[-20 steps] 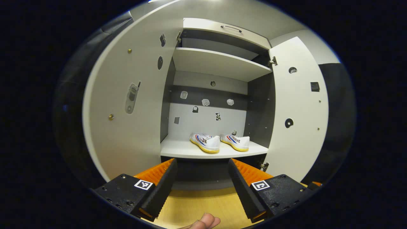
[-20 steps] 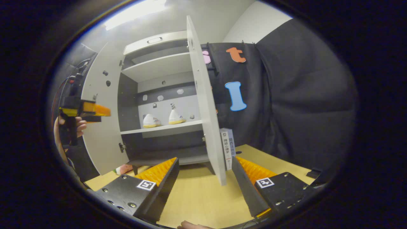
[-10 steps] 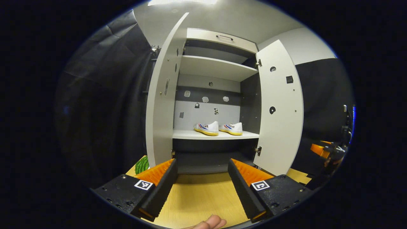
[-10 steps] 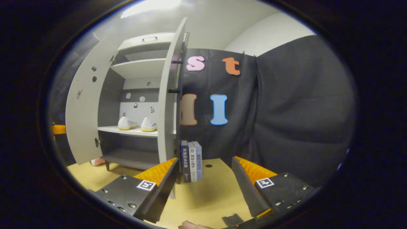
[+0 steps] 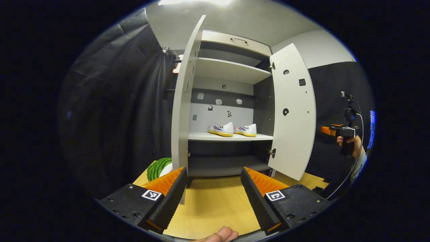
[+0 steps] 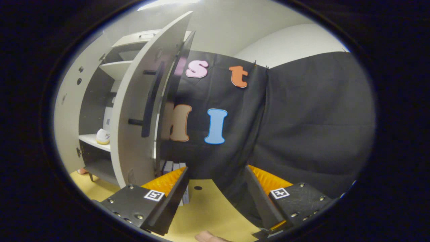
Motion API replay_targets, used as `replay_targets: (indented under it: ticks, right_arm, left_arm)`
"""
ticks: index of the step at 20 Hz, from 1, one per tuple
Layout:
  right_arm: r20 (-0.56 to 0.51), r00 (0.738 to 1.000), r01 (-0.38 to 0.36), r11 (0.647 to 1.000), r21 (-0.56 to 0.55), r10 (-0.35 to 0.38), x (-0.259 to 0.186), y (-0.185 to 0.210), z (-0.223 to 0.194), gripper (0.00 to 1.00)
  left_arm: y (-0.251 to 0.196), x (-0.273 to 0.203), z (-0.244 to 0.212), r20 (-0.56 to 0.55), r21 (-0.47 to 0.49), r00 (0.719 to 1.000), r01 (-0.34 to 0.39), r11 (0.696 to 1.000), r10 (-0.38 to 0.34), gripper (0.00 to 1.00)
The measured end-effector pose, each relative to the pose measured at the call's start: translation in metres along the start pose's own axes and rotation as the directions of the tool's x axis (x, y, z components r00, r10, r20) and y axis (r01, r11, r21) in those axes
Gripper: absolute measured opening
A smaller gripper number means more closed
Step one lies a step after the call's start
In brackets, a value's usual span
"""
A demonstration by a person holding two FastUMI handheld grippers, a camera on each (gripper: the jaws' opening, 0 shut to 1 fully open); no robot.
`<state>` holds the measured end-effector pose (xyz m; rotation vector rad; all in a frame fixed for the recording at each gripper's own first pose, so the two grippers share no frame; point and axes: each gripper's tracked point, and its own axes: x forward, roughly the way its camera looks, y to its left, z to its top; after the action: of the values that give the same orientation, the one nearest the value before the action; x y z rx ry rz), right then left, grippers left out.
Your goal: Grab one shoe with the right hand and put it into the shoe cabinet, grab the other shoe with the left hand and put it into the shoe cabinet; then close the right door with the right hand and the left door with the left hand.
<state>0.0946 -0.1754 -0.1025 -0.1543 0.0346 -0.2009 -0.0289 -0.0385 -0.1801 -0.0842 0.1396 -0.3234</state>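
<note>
Two white canvas shoes with yellow soles [image 5: 231, 129] sit side by side on the middle shelf of the tall grey shoe cabinet [image 5: 228, 70], both doors wide open. Left gripper [image 5: 213, 193] and right gripper [image 6: 216, 191] hang over the wooden bench [image 5: 211, 205] with jaws spread, empty. The stiff right door [image 6: 141, 111] should swing lightly; push near its dark bar handle [image 6: 151, 99].

Two shoes [image 5: 231, 129] sit side by side on the cabinet shelf [image 5: 201, 136].
</note>
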Motion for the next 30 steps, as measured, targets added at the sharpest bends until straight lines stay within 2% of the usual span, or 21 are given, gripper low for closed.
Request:
replay_targets:
  ticks: [1, 3, 4, 9, 11, 13, 14, 15, 16, 19, 24, 26, 30]
  right_arm:
    - [-0.003, 1.000, -0.014, 1.000, 0.012, 0.014, 0.006, 0.005, 0.010, 0.94]
    - [-0.021, 0.999, -0.038, 0.998, 0.043, 0.039, 0.014, 0.012, 0.026, 0.95]
    - [-0.023, 0.999, -0.045, 0.998, 0.054, 0.046, 0.018, 0.013, 0.036, 0.99]
    - [-0.009, 0.997, -0.075, 0.994, 0.079, 0.076, 0.030, 0.020, 0.078, 0.99]
    - [-0.004, 0.996, -0.087, 0.993, 0.074, 0.087, 0.032, 0.026, 0.084, 0.99]
    - [-0.004, 0.992, -0.128, 0.990, 0.065, 0.129, 0.032, 0.043, 0.089, 0.99]
    - [-0.008, 0.990, -0.140, 0.989, 0.055, 0.141, 0.032, 0.048, 0.089, 0.94]
    - [-0.002, 0.992, -0.130, 0.991, 0.040, 0.130, 0.026, 0.049, 0.092, 0.99]
    - [-0.002, 0.992, -0.125, 0.992, 0.025, 0.126, 0.031, 0.050, 0.092, 0.92]
    - [-0.003, 0.992, -0.129, 0.992, -0.001, 0.129, 0.023, 0.064, 0.095, 0.94]
    - [0.014, 0.982, -0.188, 0.981, -0.049, 0.189, 0.009, 0.110, 0.104, 0.93]
    - [0.028, 0.975, -0.222, 0.975, -0.032, 0.222, 0.005, 0.138, 0.106, 0.93]
    - [0.056, 0.969, -0.241, 0.970, 0.028, 0.239, 0.003, 0.191, 0.108, 0.91]
  left_arm:
    - [0.000, 0.000, -0.001, 0.007, -0.007, 1.000, 0.007, 1.000, -0.007, 0.96]
    - [0.000, -0.002, -0.006, 0.001, -0.022, 1.000, 0.021, 1.000, -0.021, 0.96]
    - [0.001, -0.002, -0.009, -0.006, -0.021, 1.000, 0.023, 1.000, -0.024, 0.97]
    - [0.009, -0.005, -0.018, -0.023, -0.022, 0.999, 0.031, 0.999, -0.031, 0.97]
    - [0.012, -0.007, -0.017, -0.014, -0.016, 0.999, 0.029, 0.999, -0.029, 0.96]
    - [0.016, -0.008, -0.015, -0.001, -0.010, 1.000, 0.024, 1.000, -0.024, 0.96]
    - [0.018, -0.009, -0.015, -0.001, -0.012, 1.000, 0.023, 1.000, -0.023, 0.97]
    - [0.019, -0.009, -0.016, 0.001, -0.013, 1.000, 0.022, 1.000, -0.022, 0.97]
    - [0.021, -0.010, -0.016, 0.004, -0.016, 1.000, 0.019, 1.000, -0.019, 0.96]
    - [0.022, -0.011, -0.021, -0.013, -0.017, 1.000, 0.016, 1.000, -0.016, 0.97]
    - [0.030, -0.015, -0.019, -0.015, -0.013, 1.000, -0.020, 1.000, 0.020, 0.96]
    - [0.032, -0.017, -0.019, -0.015, -0.008, 0.999, -0.031, 0.999, 0.031, 0.96]
    - [0.046, -0.018, -0.019, -0.035, 0.021, 0.997, -0.061, 0.998, 0.062, 0.96]
